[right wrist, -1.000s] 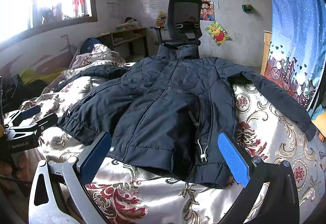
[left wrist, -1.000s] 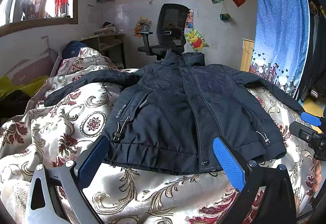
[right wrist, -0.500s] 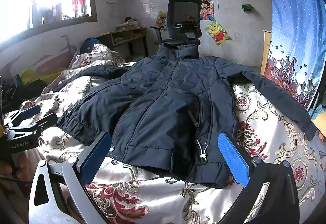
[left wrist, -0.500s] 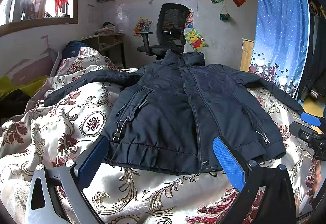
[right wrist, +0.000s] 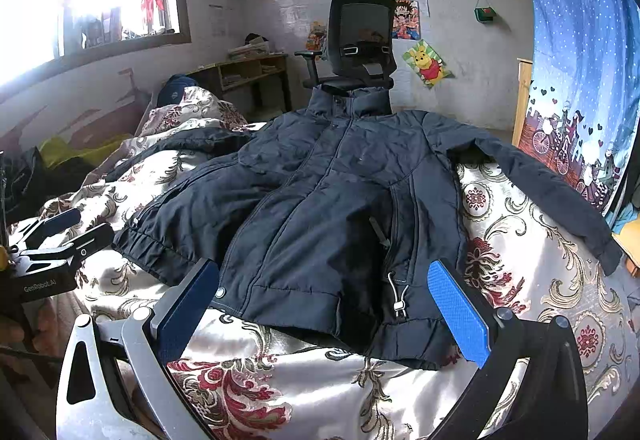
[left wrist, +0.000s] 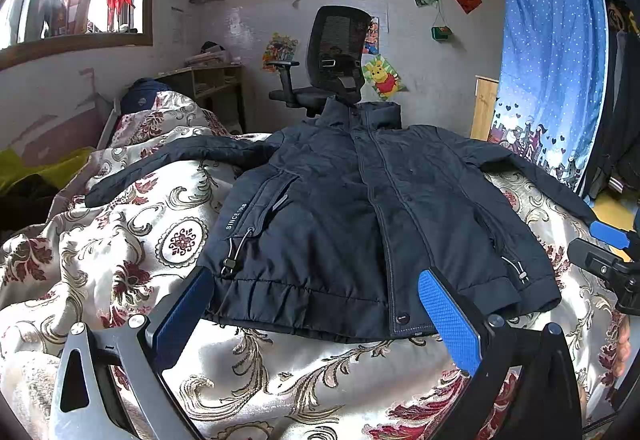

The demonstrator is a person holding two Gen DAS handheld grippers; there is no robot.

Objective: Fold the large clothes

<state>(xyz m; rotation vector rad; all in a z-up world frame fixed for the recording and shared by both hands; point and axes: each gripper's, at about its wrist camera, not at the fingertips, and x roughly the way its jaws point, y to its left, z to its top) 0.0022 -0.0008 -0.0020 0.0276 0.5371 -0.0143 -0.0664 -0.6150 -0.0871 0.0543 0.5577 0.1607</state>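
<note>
A dark navy padded jacket [left wrist: 352, 208] lies spread face up on the bed, zipped, collar far, hem near, both sleeves stretched out to the sides. It also shows in the right wrist view [right wrist: 328, 200]. My left gripper [left wrist: 316, 304] is open and empty, just before the hem's left half. My right gripper [right wrist: 324, 300] is open and empty, just before the hem's right half. Each gripper shows at the edge of the other's view: the right gripper [left wrist: 608, 252] and the left gripper [right wrist: 60, 236].
The bed carries a cream and red floral cover [left wrist: 132, 240]. A black office chair [left wrist: 336, 56] stands behind the bed's far end. A wooden desk [left wrist: 212, 84] is at the far left wall. A blue curtain [left wrist: 556, 52] hangs at the right.
</note>
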